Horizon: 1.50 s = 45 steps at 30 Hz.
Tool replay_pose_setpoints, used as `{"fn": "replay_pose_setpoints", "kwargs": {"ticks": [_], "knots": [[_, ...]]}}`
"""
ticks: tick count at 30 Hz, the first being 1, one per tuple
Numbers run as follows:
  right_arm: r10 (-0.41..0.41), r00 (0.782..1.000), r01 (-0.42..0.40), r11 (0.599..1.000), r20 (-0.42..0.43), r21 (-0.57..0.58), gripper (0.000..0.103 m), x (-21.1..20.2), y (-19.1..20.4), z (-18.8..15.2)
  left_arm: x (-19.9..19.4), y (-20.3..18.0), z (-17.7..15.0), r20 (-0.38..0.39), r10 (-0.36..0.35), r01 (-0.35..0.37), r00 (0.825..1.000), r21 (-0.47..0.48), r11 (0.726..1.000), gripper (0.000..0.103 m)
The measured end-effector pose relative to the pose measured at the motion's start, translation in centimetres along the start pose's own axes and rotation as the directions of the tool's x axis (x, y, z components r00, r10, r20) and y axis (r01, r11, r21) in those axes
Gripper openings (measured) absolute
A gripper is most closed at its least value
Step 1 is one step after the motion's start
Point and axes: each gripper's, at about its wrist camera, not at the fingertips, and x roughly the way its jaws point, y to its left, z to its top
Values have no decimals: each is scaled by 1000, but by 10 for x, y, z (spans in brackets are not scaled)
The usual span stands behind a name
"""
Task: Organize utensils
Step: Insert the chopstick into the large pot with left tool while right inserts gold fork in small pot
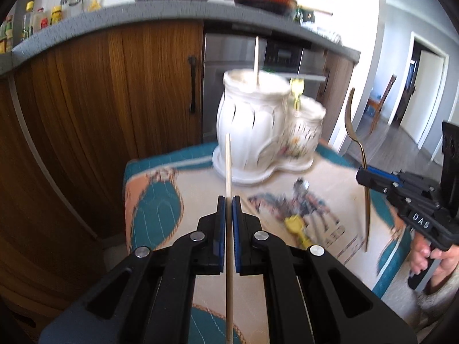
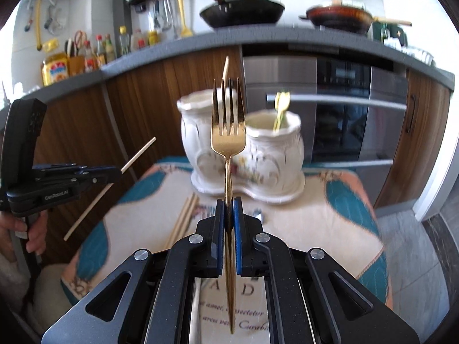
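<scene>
My left gripper (image 1: 228, 202) is shut on a wooden chopstick (image 1: 228, 166), held upright above the cloth; it also shows in the right wrist view (image 2: 114, 173). My right gripper (image 2: 228, 205) is shut on a gold fork (image 2: 228, 132), tines up, seen from the left wrist view too (image 1: 351, 126). Ahead stands a white double ceramic holder (image 1: 258, 126) (image 2: 243, 154): its big pot holds one chopstick (image 1: 256, 57), its small pot a yellow utensil (image 1: 296, 91) (image 2: 279, 106). Both grippers are short of the holder.
A patterned cloth (image 1: 155, 200) covers the small table. On it lie a yellow-handled utensil with metal cutlery (image 1: 298, 215) and several chopsticks (image 2: 183, 220). Behind are wooden cabinets (image 1: 114, 86), an oven (image 2: 338, 109), and a counter with pans (image 2: 241, 11).
</scene>
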Motion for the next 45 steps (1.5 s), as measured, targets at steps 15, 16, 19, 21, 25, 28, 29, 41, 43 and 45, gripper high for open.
{"fn": "replay_pose_setpoints", "kwargs": {"ticks": [15, 16, 19, 21, 25, 28, 29, 41, 43, 45], "knots": [[-17, 967, 2, 998, 256, 61, 7, -3, -19, 86, -6, 1, 108, 338, -97, 129, 936, -71, 989, 4], [-21, 962, 2, 997, 271, 72, 7, 0, -23, 93, 0, -1, 118, 351, -106, 139, 930, -69, 988, 4], [-30, 954, -5, 993, 297, 117, 7, 10, -37, 112, 12, -5, 135, 383, -107, 143, 918, -69, 987, 4], [-26, 947, -21, 990, 320, 142, 7, 14, -45, 121, 19, -7, 147, 414, -113, 158, 903, -76, 984, 4], [-58, 933, -4, 985, 356, 171, 7, 31, -57, 135, 34, -8, 162, 466, -105, 167, 878, -93, 982, 4], [-85, 930, 10, 979, 357, 205, 7, 47, -65, 137, 50, -9, 167, 476, -100, 171, 874, -109, 979, 4], [-99, 929, 16, 974, 357, 228, 7, 53, -69, 136, 56, -9, 169, 480, -98, 171, 871, -110, 979, 4], [-153, 941, 70, 961, 300, 269, 7, 83, -85, 102, 74, -15, 143, 486, -14, 49, 874, -60, 997, 4], [-150, 947, 71, 960, 285, 271, 7, 82, -85, 96, 70, -15, 136, 475, -15, 39, 880, -42, 998, 4], [-146, 951, 70, 960, 272, 270, 7, 80, -85, 90, 66, -15, 130, 456, -15, 32, 890, -29, 999, 4]]}}
